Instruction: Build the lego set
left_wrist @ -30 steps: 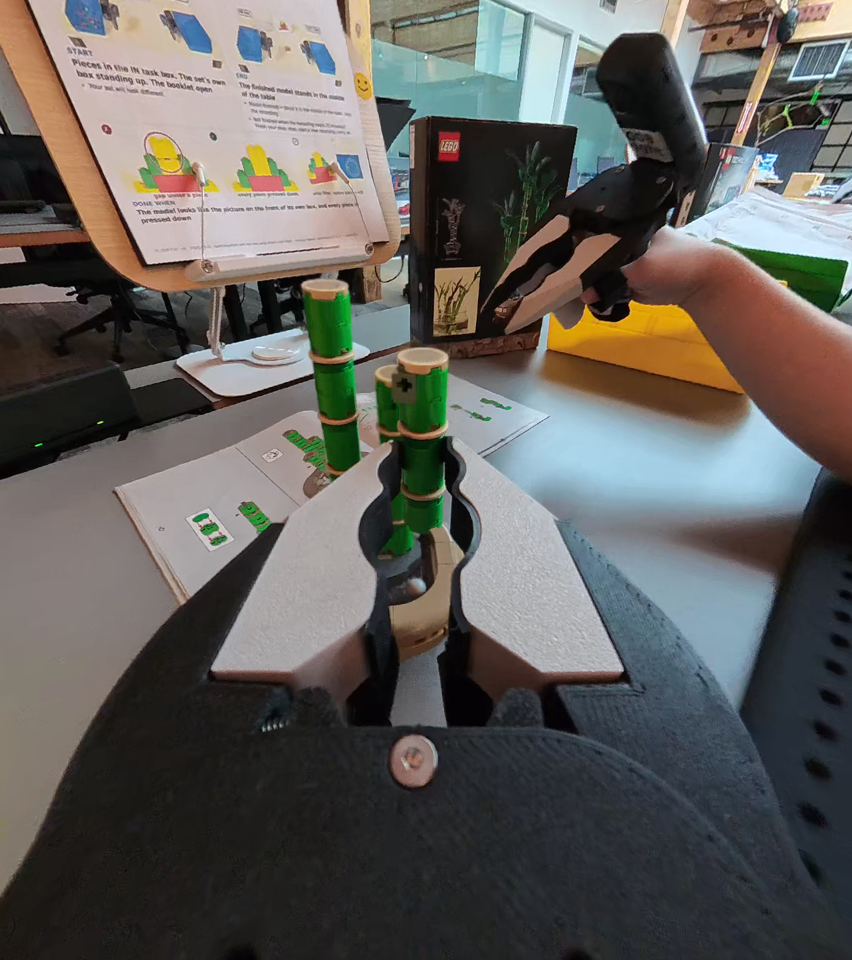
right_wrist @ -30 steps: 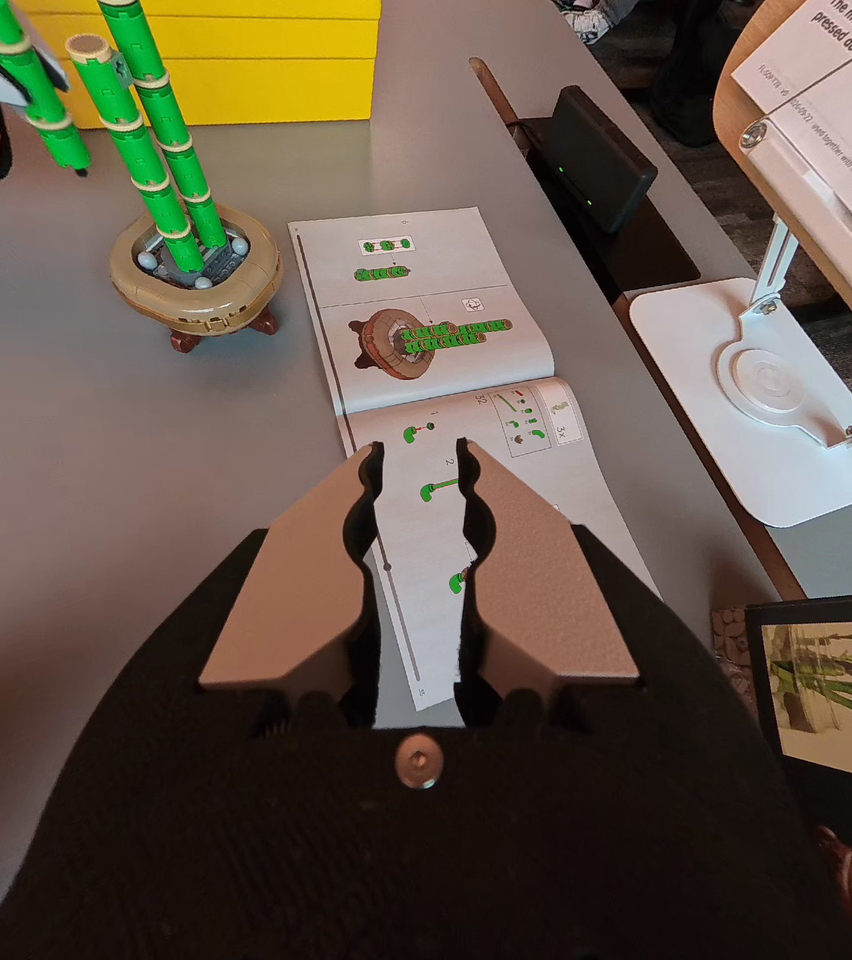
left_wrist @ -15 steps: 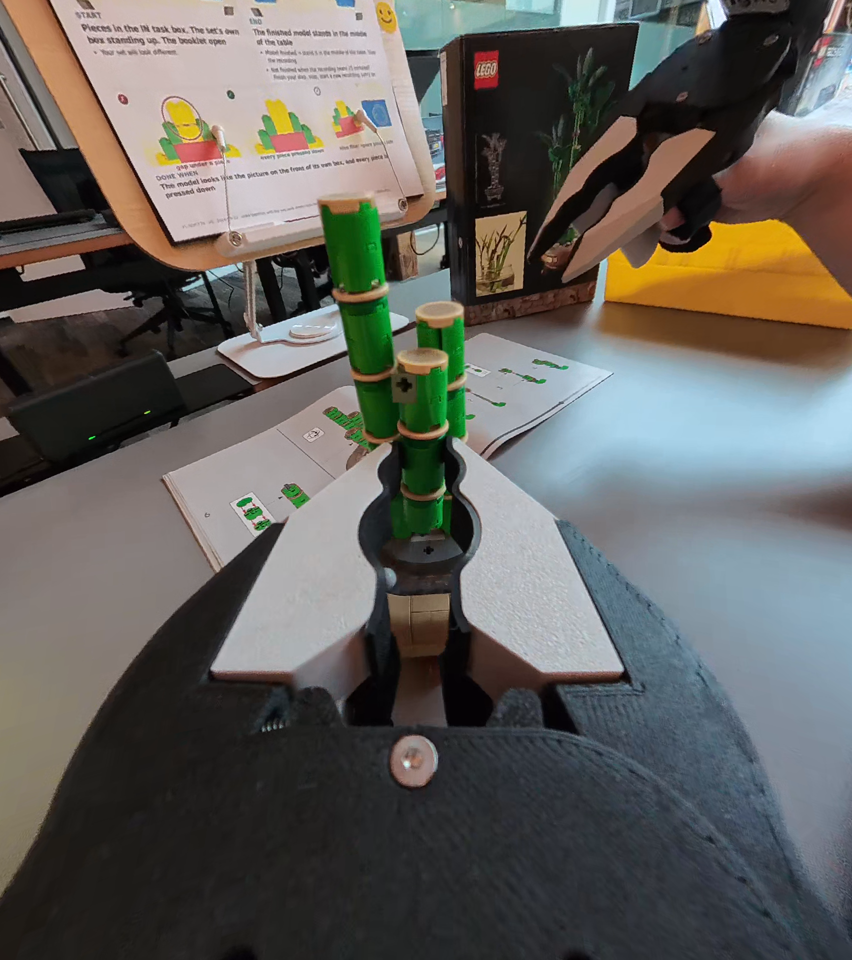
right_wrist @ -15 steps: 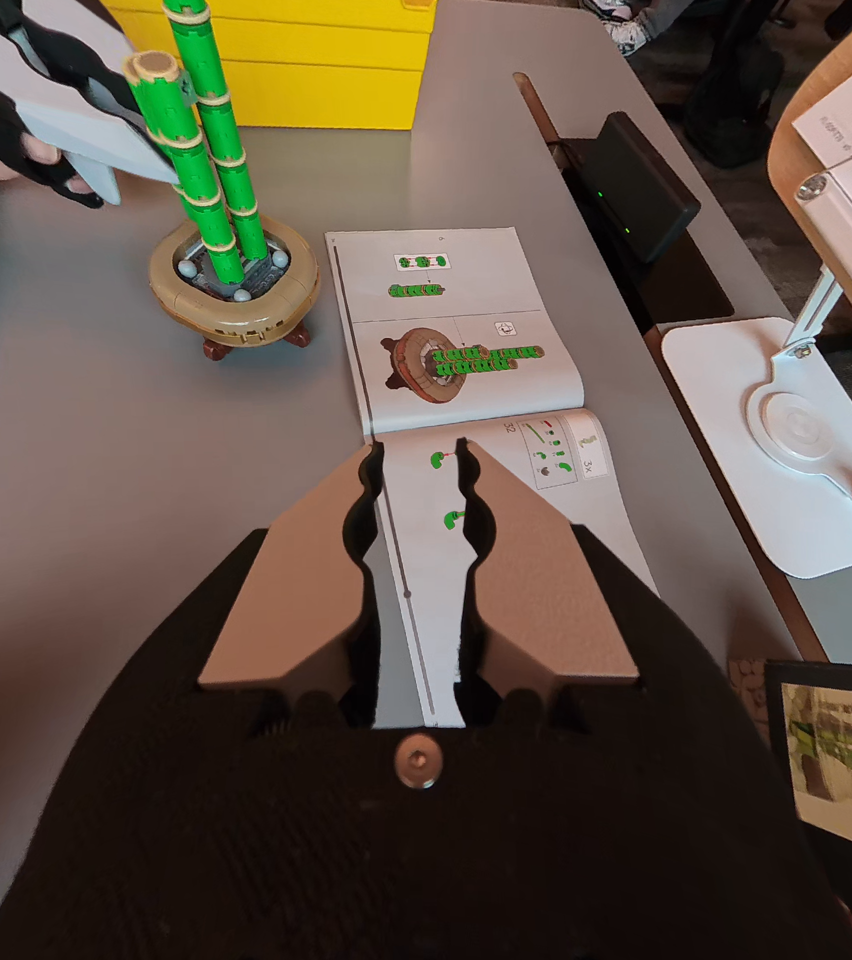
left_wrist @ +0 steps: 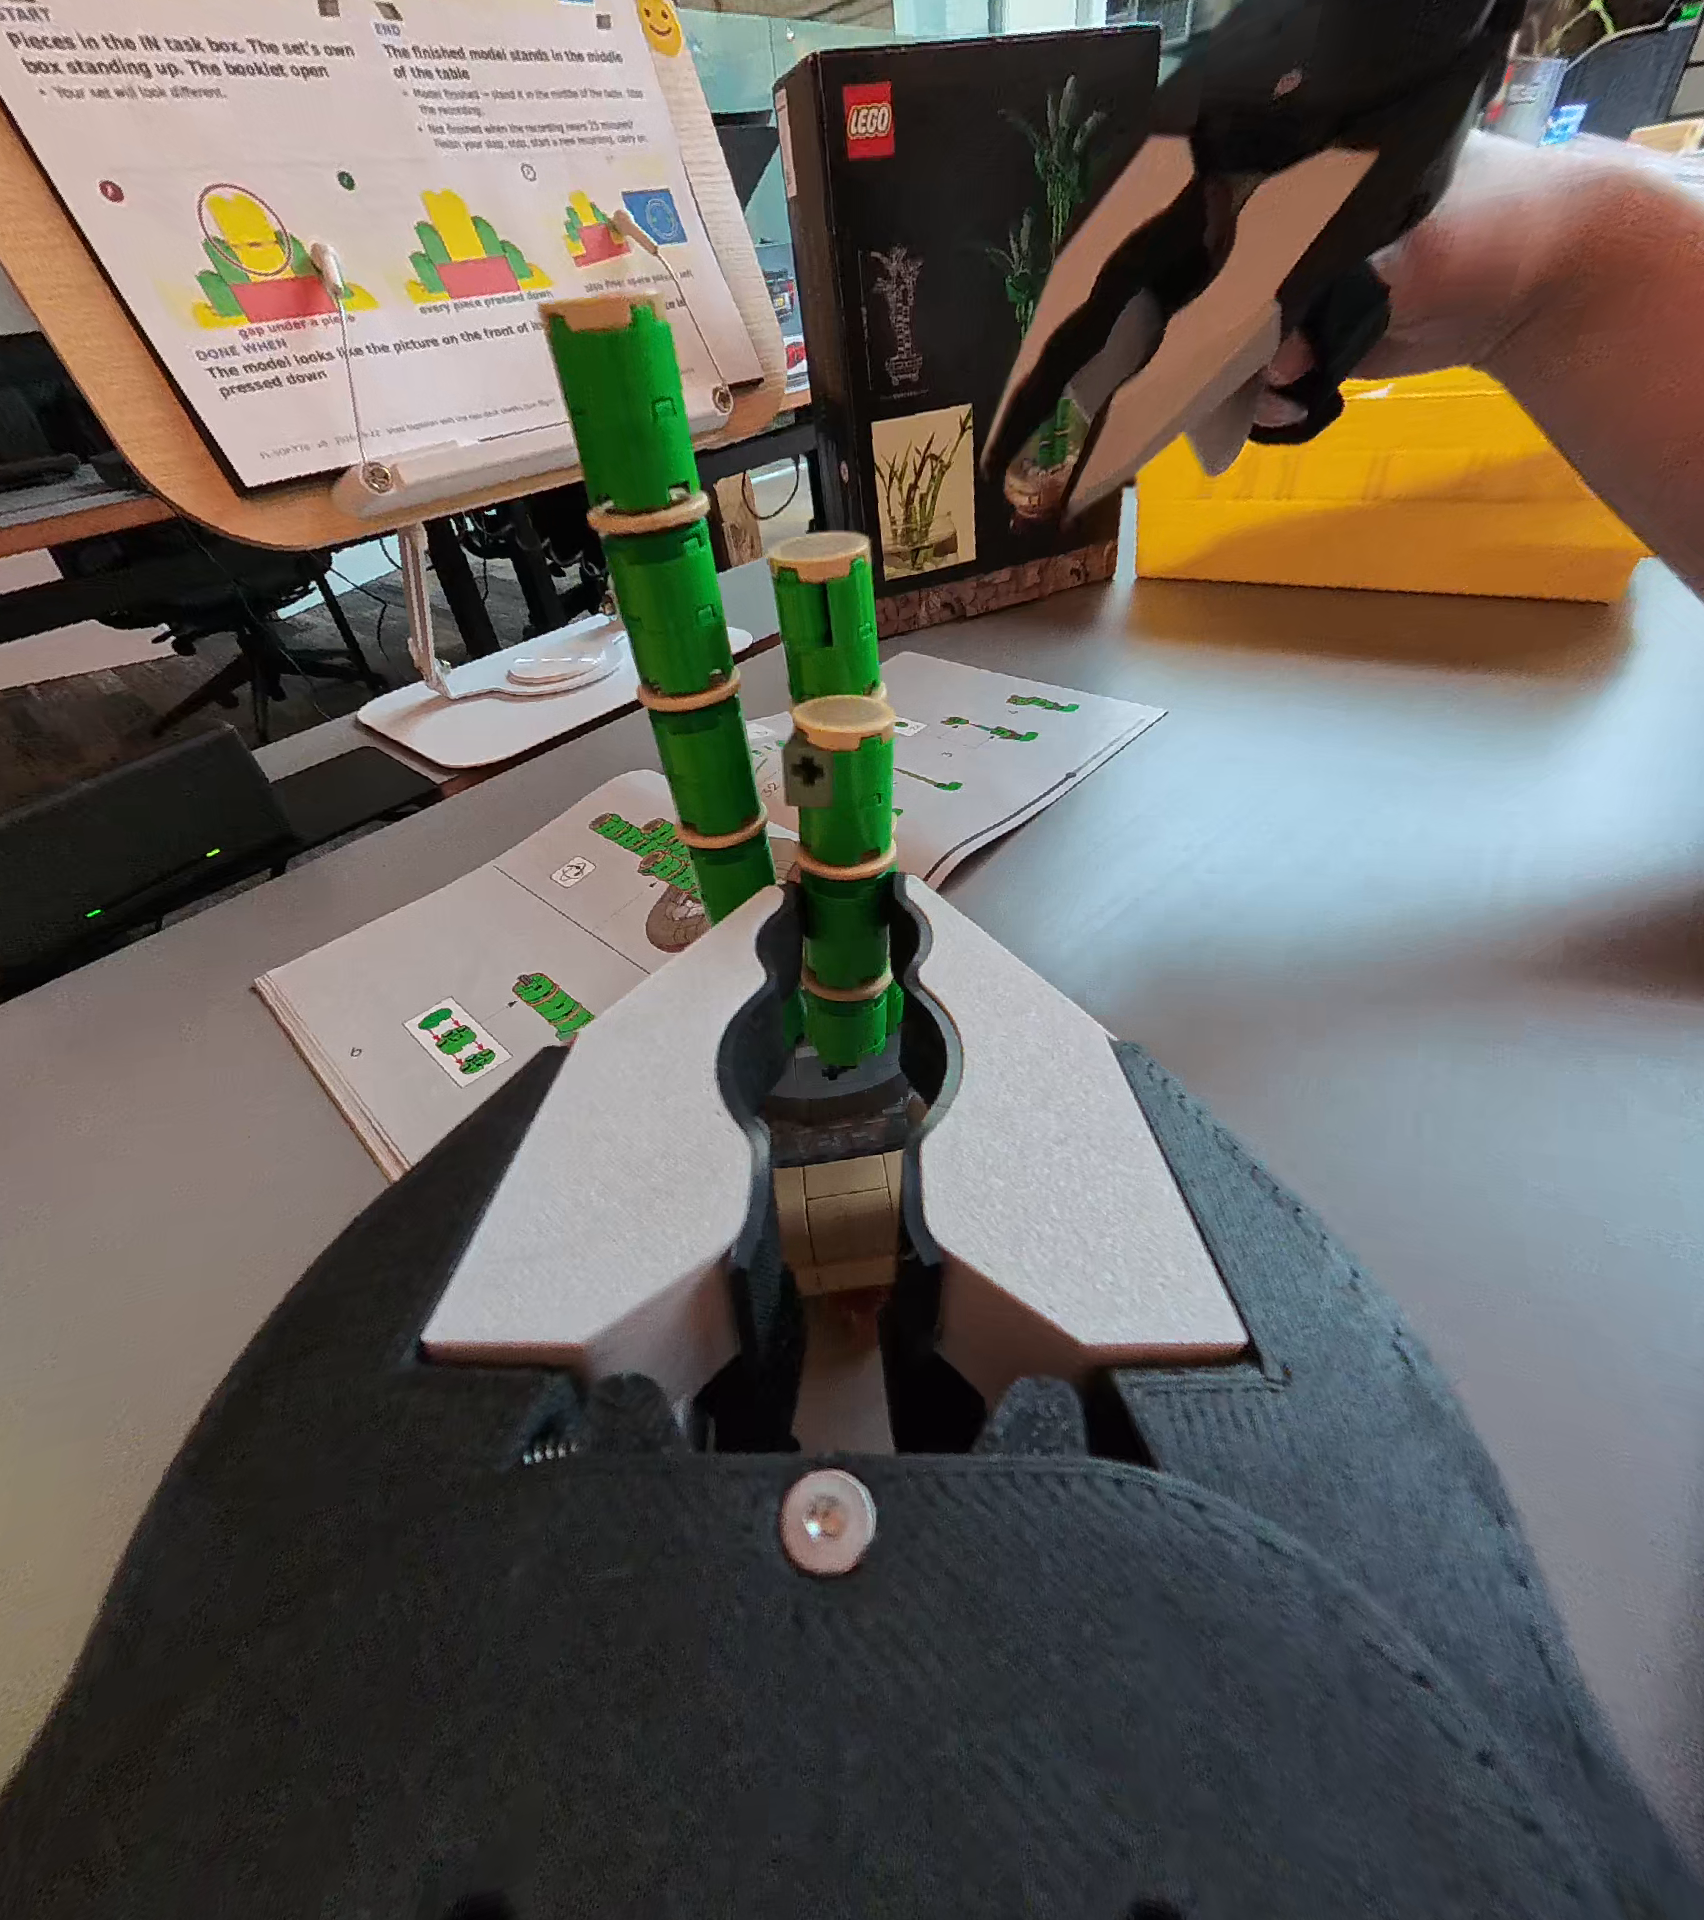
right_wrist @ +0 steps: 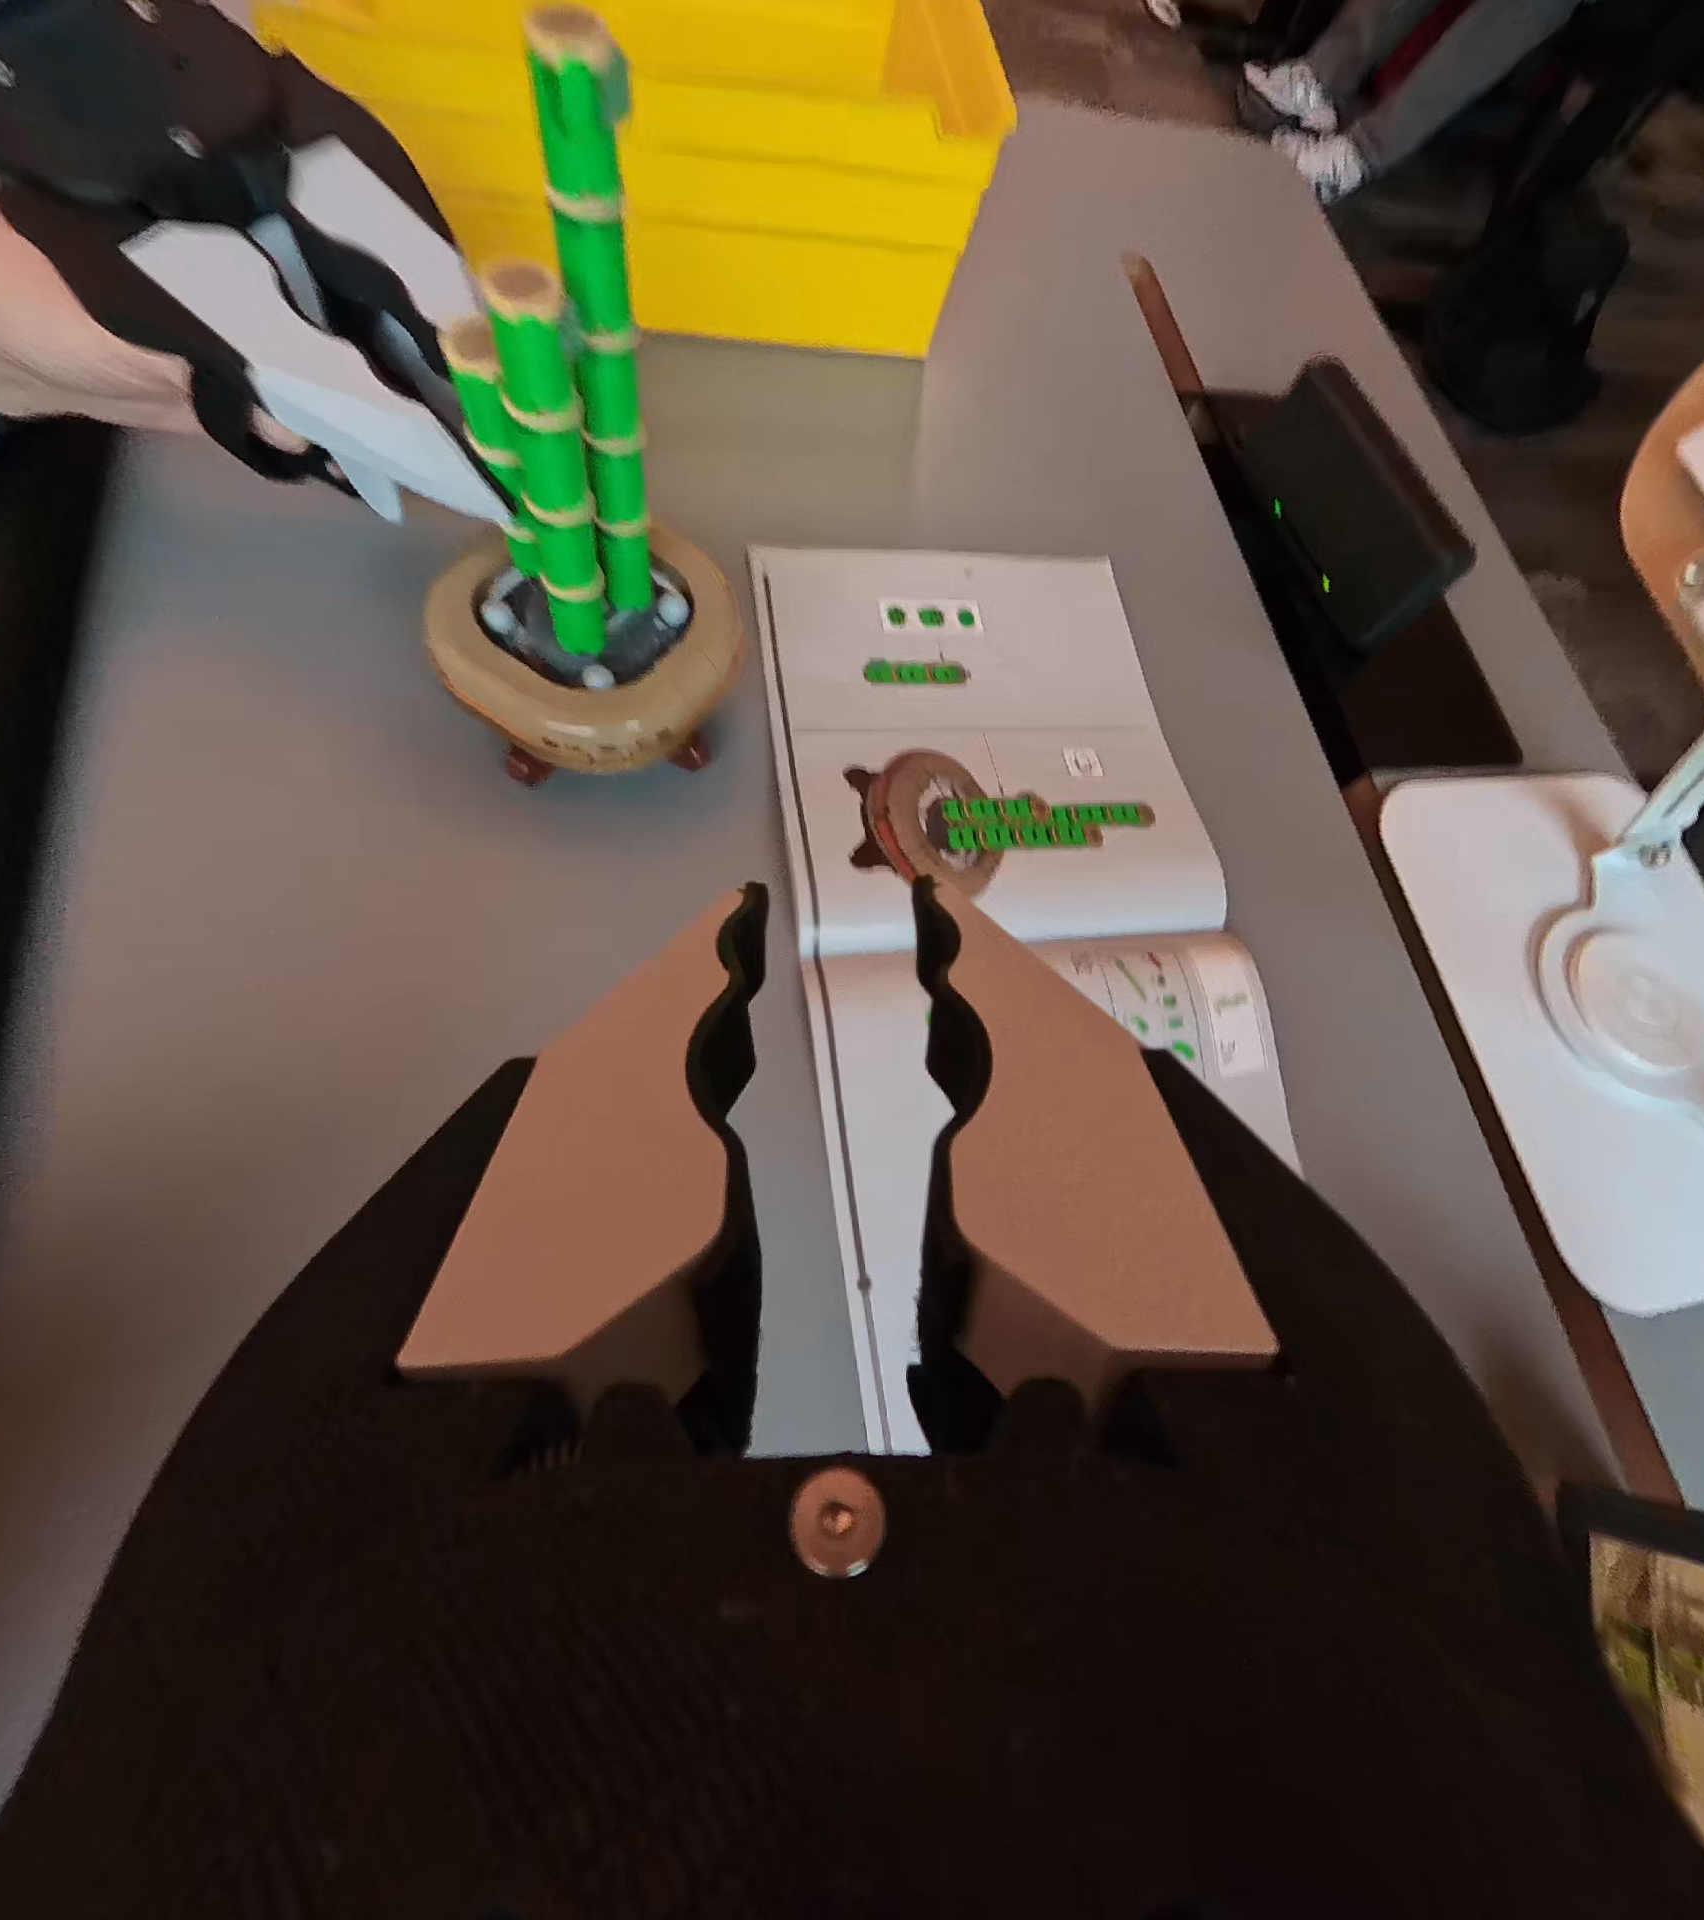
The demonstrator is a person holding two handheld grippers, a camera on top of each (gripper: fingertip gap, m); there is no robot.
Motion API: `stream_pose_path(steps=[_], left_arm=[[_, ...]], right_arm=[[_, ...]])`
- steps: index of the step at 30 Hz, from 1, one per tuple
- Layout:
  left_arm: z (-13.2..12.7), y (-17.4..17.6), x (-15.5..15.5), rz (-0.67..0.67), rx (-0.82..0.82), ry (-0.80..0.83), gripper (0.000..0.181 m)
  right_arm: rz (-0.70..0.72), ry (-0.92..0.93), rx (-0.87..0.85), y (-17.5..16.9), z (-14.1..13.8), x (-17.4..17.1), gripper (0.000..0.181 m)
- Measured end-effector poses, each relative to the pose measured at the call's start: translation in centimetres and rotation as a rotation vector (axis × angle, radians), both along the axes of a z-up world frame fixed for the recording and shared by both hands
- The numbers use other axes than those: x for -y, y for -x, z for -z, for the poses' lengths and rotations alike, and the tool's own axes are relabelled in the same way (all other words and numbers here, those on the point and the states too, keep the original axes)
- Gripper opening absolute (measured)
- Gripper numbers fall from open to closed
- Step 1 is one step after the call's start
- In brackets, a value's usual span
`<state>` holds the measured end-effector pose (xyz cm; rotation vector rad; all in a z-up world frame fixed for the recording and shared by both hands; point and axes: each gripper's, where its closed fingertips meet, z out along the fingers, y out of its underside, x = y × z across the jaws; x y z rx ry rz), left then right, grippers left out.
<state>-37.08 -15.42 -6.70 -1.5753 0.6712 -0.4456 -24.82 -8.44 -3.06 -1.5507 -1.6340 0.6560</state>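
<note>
A tan round pot (right_wrist: 578, 717) stands on the grey table with three green bamboo stalks in it: a tall one (right_wrist: 588, 260), a middle one (right_wrist: 541, 447) and a short one (right_wrist: 484, 426). My left gripper (left_wrist: 846, 914) is shut on the short stalk (left_wrist: 843, 821) low down, just above the pot (left_wrist: 837, 1205); it also shows in the right wrist view (right_wrist: 489, 488). The tall stalk (left_wrist: 661, 582) leans left beside it. My right gripper (right_wrist: 835, 904) is open and empty, above the open instruction booklet (right_wrist: 962, 748). It hangs in the air in the left wrist view (left_wrist: 1035, 488).
A yellow bin (right_wrist: 775, 187) sits behind the pot. The dark set box (left_wrist: 941, 312) stands upright at the back. A wooden board with an instruction sheet (left_wrist: 308, 208) rests on a white stand base (right_wrist: 1606, 1018). A black device (right_wrist: 1347, 540) lies off the table edge.
My left gripper has brought the short stalk from beside the pot down into it, next to the other two. My right gripper has drifted nearer the pot, still open.
</note>
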Motion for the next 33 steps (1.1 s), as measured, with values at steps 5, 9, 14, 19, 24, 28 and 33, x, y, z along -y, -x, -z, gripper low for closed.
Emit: stream_pose_path(steps=[5, 9, 14, 19, 24, 28, 33], left_arm=[[0.2, 0.0, 0.0, 0.025, 0.007, 0.003, 0.014], [0.5, 0.0, -0.1, 0.043, -0.002, 0.004, 0.014], [0.5, 0.0, -0.1, 0.061, 0.015, 0.003, 0.014], [0.5, 0.1, -0.3, 0.073, 0.012, -0.021, 0.014], [0.5, 0.1, -0.3, 0.087, 0.022, -0.024, 0.014], [0.5, 0.1, -0.3, 0.104, 0.026, -0.028, 0.014], [0.5, 0.2, -0.2, 0.109, 0.052, -0.014, 0.014]], right_arm=[[-0.159, -0.097, -0.152, 4.8, -4.6, 5.4, 0.027], [-0.29, -0.221, -0.176, 8.4, -5.2, 10.0, 0.026], [-0.3, -0.318, -0.066, 10.5, -2.3, 10.8, 0.027], [-0.309, -0.328, -0.02, 11.4, -0.6, 11.0, 0.028], [-0.302, -0.316, -0.014, 11.5, -0.2, 10.8, 0.028], [-0.3, -0.305, -0.01, 11.5, -0.1, 10.8, 0.028], [-0.297, -0.306, -0.003, 11.4, 0.1, 10.7, 0.027]])
